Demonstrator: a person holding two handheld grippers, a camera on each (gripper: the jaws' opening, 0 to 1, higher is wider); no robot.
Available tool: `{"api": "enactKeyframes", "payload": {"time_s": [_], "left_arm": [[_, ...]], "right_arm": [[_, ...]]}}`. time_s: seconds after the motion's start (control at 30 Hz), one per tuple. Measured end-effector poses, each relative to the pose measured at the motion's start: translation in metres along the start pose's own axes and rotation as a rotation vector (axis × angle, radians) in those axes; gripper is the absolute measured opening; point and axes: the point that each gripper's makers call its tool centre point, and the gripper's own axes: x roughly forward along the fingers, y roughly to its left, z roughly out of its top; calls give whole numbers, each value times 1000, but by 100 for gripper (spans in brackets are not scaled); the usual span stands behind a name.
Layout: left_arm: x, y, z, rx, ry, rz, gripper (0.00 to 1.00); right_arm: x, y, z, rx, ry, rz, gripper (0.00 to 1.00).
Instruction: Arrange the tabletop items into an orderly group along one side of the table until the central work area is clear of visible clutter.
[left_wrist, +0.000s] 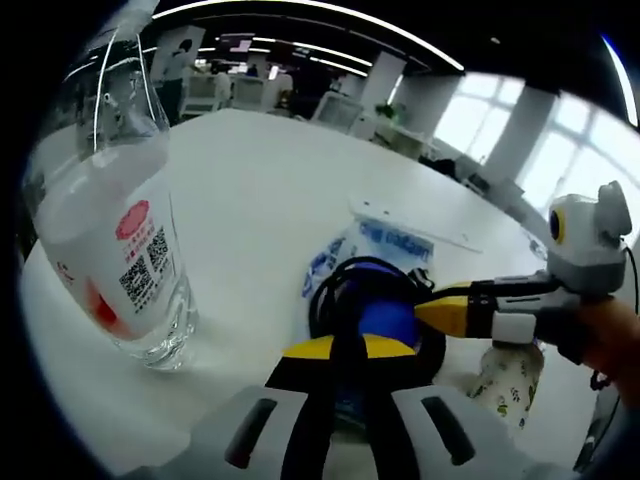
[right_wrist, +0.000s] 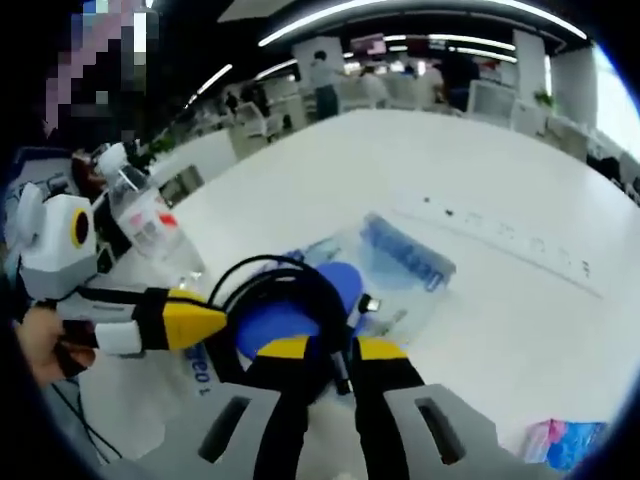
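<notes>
The white table (left_wrist: 270, 190) carries a clear water bottle (left_wrist: 115, 230), a plastic bag (right_wrist: 400, 265) and a small patterned bottle (left_wrist: 508, 380).

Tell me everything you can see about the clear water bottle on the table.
The water bottle is clear plastic with a white label bearing a red emblem, a QR code and small print. It stands upright on the white table, apart from the black cable and blue item. In the right gripper view it stands behind the left gripper. Nothing grips it.

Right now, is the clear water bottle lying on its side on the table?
No, in the left gripper view the water bottle stands upright on the white table, base down and red label facing the camera.
</notes>
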Motion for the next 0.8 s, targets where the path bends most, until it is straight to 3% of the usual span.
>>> {"api": "enactKeyframes", "payload": {"time_s": [0.33, 0.8], "left_arm": [[-6, -2, 5, -33, -5, -6, 4], [-24, -11, 24, -10, -47, -16, 2]], "right_arm": [[-7, 5, 1, 52, -9, 28, 10], [-32, 16, 15, 37, -56, 56, 9]]}}
